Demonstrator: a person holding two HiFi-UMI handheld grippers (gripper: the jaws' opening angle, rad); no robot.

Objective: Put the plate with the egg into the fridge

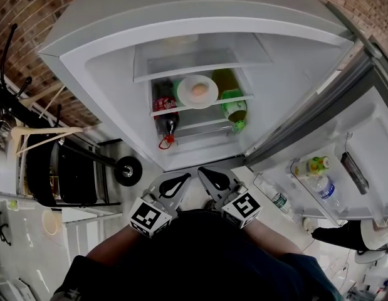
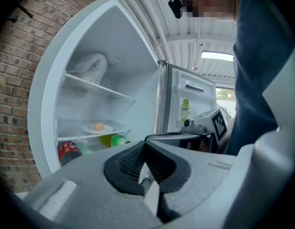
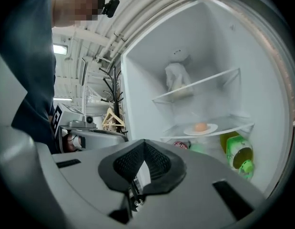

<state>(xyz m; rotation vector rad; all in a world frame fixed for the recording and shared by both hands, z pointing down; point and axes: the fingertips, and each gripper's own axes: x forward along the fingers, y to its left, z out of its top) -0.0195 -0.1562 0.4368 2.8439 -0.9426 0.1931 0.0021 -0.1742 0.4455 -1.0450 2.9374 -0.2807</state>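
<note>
A white plate [image 1: 197, 91] with a brown egg [image 1: 199, 89] rests on a glass shelf inside the open fridge [image 1: 106, 74]. The same plate [image 2: 97, 128] shows in the left gripper view, and the plate [image 3: 200, 128] shows again in the right gripper view. Both grippers hang close to the person's body, well in front of the fridge and apart from the plate. My left gripper [image 1: 188, 176] is shut with nothing in it. My right gripper [image 1: 200, 170] is shut and empty too, tips near the left one's.
A cola bottle [image 1: 165, 113] and a green bottle [image 1: 234, 107] lie under the plate's shelf. The open door [image 1: 344, 162] at right holds bottles in its racks. A rack with a wooden hanger [image 1: 37, 137] stands at left. A white bag [image 3: 176, 80] sits on the upper shelf.
</note>
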